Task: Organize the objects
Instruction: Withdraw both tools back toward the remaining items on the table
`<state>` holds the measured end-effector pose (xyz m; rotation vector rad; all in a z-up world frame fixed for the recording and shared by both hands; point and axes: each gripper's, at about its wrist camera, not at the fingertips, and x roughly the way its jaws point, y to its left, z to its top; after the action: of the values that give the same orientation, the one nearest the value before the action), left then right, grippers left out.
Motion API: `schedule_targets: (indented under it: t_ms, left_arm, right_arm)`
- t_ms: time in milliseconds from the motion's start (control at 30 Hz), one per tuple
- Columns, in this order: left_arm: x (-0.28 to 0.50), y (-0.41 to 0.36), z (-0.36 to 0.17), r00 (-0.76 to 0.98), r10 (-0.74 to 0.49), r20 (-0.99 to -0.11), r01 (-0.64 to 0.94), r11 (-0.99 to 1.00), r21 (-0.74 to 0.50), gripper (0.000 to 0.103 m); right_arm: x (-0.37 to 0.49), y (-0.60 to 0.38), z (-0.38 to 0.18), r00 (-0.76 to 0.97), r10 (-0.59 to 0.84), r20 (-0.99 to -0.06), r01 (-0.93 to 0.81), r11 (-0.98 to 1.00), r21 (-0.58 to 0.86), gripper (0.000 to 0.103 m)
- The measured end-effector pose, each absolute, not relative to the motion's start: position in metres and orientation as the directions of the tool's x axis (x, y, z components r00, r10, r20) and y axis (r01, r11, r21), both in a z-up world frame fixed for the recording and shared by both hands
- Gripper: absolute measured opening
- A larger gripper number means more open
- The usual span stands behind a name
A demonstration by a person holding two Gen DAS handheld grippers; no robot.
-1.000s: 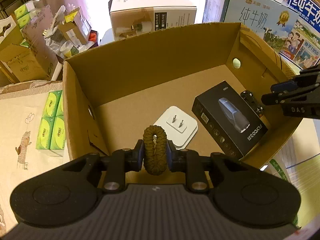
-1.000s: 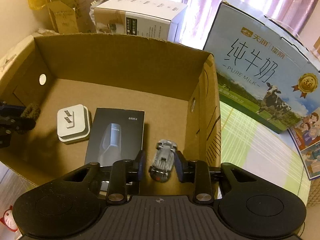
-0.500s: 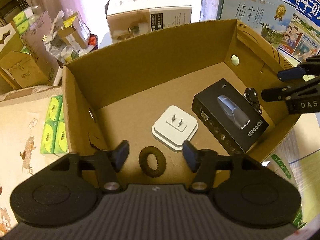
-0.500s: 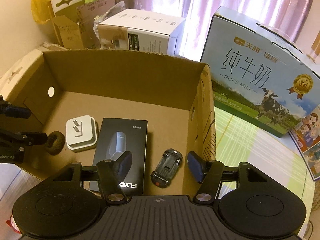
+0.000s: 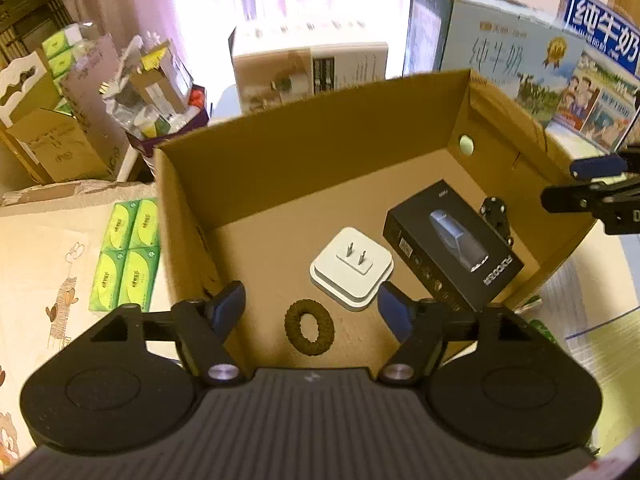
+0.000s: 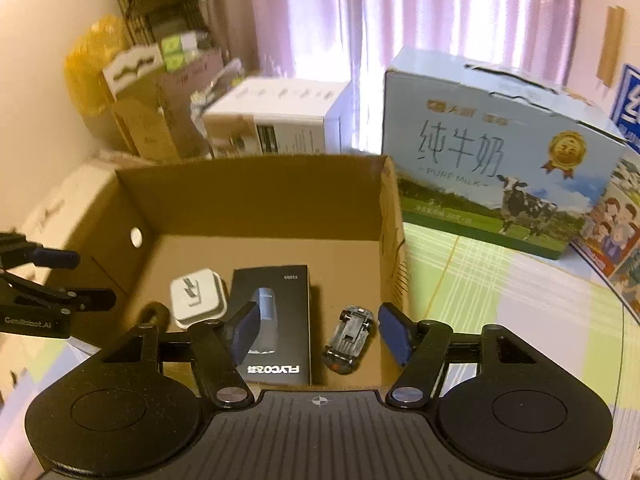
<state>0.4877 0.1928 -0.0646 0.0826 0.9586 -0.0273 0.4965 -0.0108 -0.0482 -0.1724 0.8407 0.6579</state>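
An open cardboard box (image 5: 320, 152) (image 6: 256, 196) holds a brown braided ring (image 5: 309, 327) (image 6: 154, 314), a white plug adapter (image 5: 352, 267) (image 6: 197, 296), a black shaver box (image 5: 452, 244) (image 6: 276, 324) and a small toy car (image 5: 496, 216) (image 6: 349, 338) lying upside down. My left gripper (image 5: 312, 308) hovers above the ring, its jaws opening, nothing pressed between them. My right gripper (image 6: 318, 332) is above the car and shaver box, jaws opening too, touching neither. Each gripper shows at the edge of the other's view.
Milk cartons (image 6: 500, 152) (image 5: 520, 60) stand behind and right of the box, a white carton (image 5: 308, 68) (image 6: 276, 120) behind it. Green tissue packs (image 5: 126, 252) lie left of the box. Cardboard clutter (image 5: 80, 112) fills the back left. A checked cloth (image 6: 500, 300) covers the surface.
Both grippers opened and rose. The ring dropped from the left gripper to the box floor. The toy car left the right gripper and now lies upside down on the box floor.
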Motion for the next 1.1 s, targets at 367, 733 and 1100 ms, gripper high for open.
schedule_targets:
  t_ms: [367,733,1100]
  left_arm:
    - [0.436,0.208,-0.025,0.660,0.015,-0.751,0.004,1.000,0.023,0.077]
    - [0.380,0.218,-0.017,0.674,0.033,-0.738,-0.043,0.999,0.006,0.081]
    - [0.331,0.203,-0.048,0.615,-0.018,-0.788,-0.026,0.999,-0.043,0.081]
  right_arm:
    - [0.449,-0.057,-0.032,0.497,0.527,-0.689,-0.545,0.808,0.225,0.070]
    - [0.402,-0.084,-0.040,0.479,0.531,-0.699,-0.509,0.817,0.272,0.073]
    - [0.372,-0.107,-0.063,0.442,0.513,-0.736,-0.446,0.837,0.316,0.074]
